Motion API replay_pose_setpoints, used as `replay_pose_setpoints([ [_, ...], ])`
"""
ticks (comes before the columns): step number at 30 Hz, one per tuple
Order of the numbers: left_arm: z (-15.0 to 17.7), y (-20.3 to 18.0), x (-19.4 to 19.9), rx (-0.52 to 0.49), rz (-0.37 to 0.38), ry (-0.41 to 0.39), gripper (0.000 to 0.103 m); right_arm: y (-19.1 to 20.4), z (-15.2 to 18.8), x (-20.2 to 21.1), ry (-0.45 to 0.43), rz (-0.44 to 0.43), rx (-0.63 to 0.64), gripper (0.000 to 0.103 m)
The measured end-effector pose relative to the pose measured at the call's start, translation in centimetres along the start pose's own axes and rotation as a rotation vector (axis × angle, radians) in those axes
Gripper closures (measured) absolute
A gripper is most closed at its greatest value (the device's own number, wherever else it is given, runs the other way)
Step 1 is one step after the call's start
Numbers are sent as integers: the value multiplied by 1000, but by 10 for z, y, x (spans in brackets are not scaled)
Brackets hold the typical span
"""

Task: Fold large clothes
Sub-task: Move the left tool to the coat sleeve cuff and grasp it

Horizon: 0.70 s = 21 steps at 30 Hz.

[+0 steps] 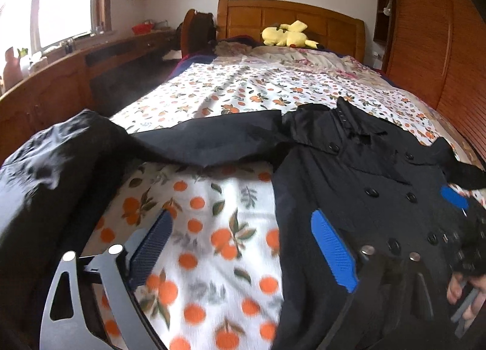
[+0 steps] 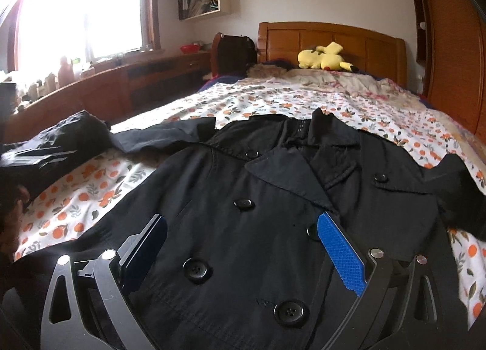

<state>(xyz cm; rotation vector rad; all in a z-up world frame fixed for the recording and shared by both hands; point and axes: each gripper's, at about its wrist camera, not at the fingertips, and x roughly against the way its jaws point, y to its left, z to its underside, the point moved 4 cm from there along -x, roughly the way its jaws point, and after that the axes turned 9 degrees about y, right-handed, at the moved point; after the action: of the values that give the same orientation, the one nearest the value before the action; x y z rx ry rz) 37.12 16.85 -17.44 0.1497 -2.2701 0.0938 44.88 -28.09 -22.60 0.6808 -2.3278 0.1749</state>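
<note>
- I see the black coat (image 2: 273, 198) lying flat, front up and buttoned, on the orange-print bedsheet (image 1: 212, 243).
- One sleeve (image 1: 212, 143) extends sideways across the sheet.
- My left gripper (image 1: 243, 246) is released: jaws wide, over bare sheet beside the coat's edge.
- My right gripper (image 2: 243, 253) is released: jaws spread above the coat front, gripping nothing.

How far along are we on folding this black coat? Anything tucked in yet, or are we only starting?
Early stage. Done: the black coat lies spread front-up on the bed, buttoned. The sleeve stretches sideways, unfolded. In hand: nothing; the left gripper is open at the coat's edge, the right gripper open over its front. Left: both sleeves in, then folding the body.
</note>
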Motion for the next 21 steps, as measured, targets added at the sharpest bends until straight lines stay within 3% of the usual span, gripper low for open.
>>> replay_pose_setpoints([
  [3,-22,14,-24,38,-2,22,17,0,0,0,0,0,-1,7],
  [10,-57,45,-67,74,-74,31,18,-2,0,-2,7,-12,-13,7],
  [15,-71,72,-98,123,-133,70,37,-3,0,-4,11,-20,-19,7],
  [21,-75,98,-136,133,-236,137,51,-3,0,-4,12,-22,-22,7],
])
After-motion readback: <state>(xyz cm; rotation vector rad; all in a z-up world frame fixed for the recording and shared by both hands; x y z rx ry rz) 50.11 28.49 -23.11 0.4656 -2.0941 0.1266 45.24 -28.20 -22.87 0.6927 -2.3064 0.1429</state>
